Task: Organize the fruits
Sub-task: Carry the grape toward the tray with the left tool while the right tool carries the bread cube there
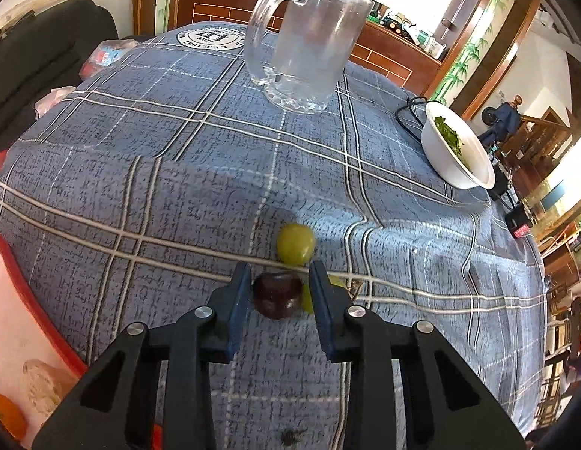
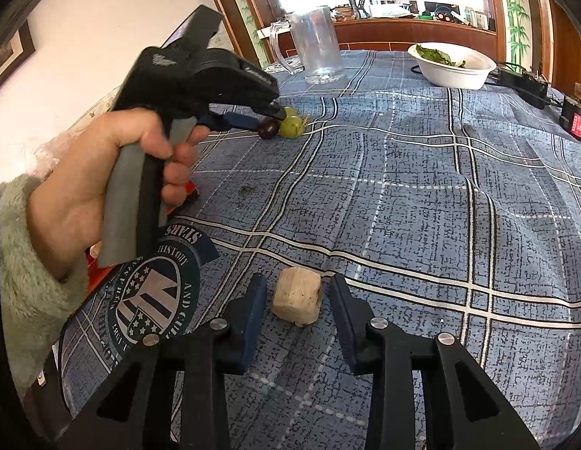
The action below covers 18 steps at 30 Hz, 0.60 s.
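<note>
A dark purple grape (image 1: 277, 294) lies on the blue plaid tablecloth between the fingers of my left gripper (image 1: 279, 275), which is open around it. A green grape (image 1: 296, 243) lies just beyond it, and another green one (image 1: 307, 298) is partly hidden behind the right finger. The right wrist view shows the left gripper (image 2: 270, 118) at the purple grape (image 2: 268, 128) and a green grape (image 2: 290, 127). My right gripper (image 2: 298, 287) is open around a pale banana chunk (image 2: 297, 296) on the cloth.
A glass mug (image 1: 309, 41) stands at the table's far side. A white bowl with green leaves (image 1: 455, 150) sits at the right edge beside black cables. A red-rimmed tray (image 1: 24, 322) lies at the near left.
</note>
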### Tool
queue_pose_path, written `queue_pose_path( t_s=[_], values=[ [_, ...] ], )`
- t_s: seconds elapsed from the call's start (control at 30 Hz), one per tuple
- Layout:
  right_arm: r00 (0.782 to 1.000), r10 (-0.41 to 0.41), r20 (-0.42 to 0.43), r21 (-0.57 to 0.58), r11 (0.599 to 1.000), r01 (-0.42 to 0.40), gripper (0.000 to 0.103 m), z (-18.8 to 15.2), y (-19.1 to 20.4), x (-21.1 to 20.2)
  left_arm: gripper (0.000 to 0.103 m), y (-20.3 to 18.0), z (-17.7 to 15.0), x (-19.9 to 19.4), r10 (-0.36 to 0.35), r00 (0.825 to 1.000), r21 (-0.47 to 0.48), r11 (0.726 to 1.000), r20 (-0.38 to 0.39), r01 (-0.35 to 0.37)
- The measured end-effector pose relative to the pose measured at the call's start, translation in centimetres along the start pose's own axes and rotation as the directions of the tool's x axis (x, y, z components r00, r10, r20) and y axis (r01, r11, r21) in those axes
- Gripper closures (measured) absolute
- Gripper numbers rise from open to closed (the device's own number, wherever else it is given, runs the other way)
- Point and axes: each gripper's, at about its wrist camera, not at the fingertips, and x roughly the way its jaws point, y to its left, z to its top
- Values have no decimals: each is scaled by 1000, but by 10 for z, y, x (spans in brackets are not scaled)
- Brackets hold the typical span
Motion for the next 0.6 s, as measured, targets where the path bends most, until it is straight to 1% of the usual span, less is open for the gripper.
queue_pose_path(
  t_s=[0.1,0.23,0.33,0.37,0.47,0.5,0.53,0.6],
  values=[
    [1000,2,3,0,1000,-2,69,0,0,-1,74,11,-3,-3,-31,999,-22,999,-10,31],
    [1000,1,2,1,1000,-1,69,-1,-1,0,74,14,-1,-8,-28,1000,-4,1000,-6,28],
    [1000,0,1,-1,1000,0,69,-1,0,1,74,10,0,-3,-39,999,1,999,-36,39],
    [1000,-1,0,-3,1000,1,69,-1,0,1,73,4,-1,1,-34,998,15,999,-54,35],
    [1000,2,-1,-2,1000,-2,69,-1,0,2,74,-9,-4,1,37,999,63,997,-19,-36],
    [1000,4,-1,0,1000,-4,69,-1,-1,2,74,-9,-4,1,40,999,59,997,-18,-39],
    [1000,4,-1,0,1000,-4,69,-2,-1,2,78,-8,-4,2,30,999,51,998,-19,-29],
    [1000,2,-1,-3,1000,-2,71,-1,0,3,79,-6,-6,1,17,1000,46,999,-14,-16]
  ],
)
